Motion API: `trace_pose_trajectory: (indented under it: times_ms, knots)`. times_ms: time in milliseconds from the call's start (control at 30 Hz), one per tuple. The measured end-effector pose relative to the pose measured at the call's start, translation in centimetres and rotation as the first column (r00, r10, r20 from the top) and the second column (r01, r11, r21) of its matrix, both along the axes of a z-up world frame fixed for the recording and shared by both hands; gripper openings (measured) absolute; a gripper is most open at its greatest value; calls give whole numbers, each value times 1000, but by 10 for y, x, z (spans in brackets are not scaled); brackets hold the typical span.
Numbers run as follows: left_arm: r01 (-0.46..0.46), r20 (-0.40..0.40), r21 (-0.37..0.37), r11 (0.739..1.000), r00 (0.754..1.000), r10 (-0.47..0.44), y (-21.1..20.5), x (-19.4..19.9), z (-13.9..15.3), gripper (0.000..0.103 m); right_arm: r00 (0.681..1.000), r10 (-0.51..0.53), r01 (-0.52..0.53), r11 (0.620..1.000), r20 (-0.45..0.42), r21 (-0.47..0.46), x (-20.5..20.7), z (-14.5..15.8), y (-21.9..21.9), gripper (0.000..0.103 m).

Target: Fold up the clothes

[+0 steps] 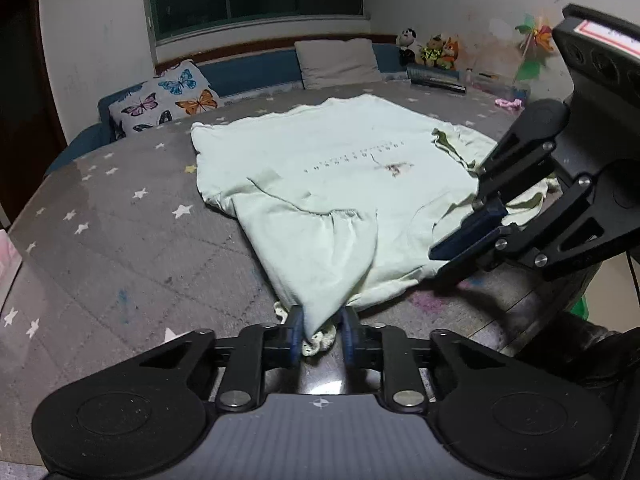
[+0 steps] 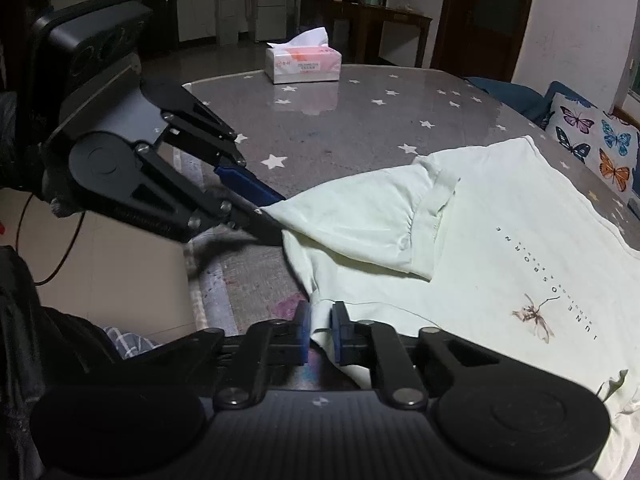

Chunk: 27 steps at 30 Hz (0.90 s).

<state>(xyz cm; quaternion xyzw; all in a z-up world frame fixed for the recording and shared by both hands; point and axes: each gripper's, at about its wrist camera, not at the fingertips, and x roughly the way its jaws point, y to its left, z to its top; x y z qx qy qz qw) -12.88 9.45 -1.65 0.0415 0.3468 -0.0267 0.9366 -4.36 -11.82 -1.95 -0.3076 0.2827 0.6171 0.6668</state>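
A grey table w/ white star print (image 1: 120, 216) fills both views. On it lies a pale mint-green T-shirt w/ small dark lettering & an insect print (image 1: 320, 168), mostly flat, one sleeve folded over the body, near edge lifted. Left gripper, black w/ blue pads (image 1: 322, 330), is clenched on a bunched corner of the shirt at the table's near edge. Right gripper, same build (image 2: 321, 330), pinches a fold of the shirt's edge nearby; the cloth runs taut btwn its pads. At the far side of the table sits a white & pink tissue box (image 2: 303, 65). Beyond the table, a butterfly-print cushion (image 1: 164, 100) leans on a blue bench; plush toys (image 1: 430, 50) sit by the wall.
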Motion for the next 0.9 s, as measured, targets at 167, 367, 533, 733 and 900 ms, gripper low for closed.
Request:
trace_pose_trajectory:
  times_ms: [167, 367, 533, 733, 900]
  knots:
    - [-5, -4, 11, 1000, 1000, 5, 3, -1, 3, 15, 1000, 26, -26, 1000, -7, -4, -4, -1, -5, 2]
    - [28, 4, 69, 997, 1000, -28, -2, -8, 11, 20, 1000, 18, -18, 1000, -24, 16, 0, 6, -16, 4]
    - [112, 49, 112, 987, 992, -118, -18, -10, 18, 33, 998, -56, 57, 997, -35, 44, 15, 24, -40, 10]
    - [236, 27, 157, 959, 970, -243, -44, 10, 4, 33, 976, -215, 215, 977, 26, 10, 39, 32, -78, 11]
    - [305, 20, 178, 936, 950, -313, -57, 19, -4, 33, 941, -330, 332, 943, 73, -23, 59, 27, -102, 11]
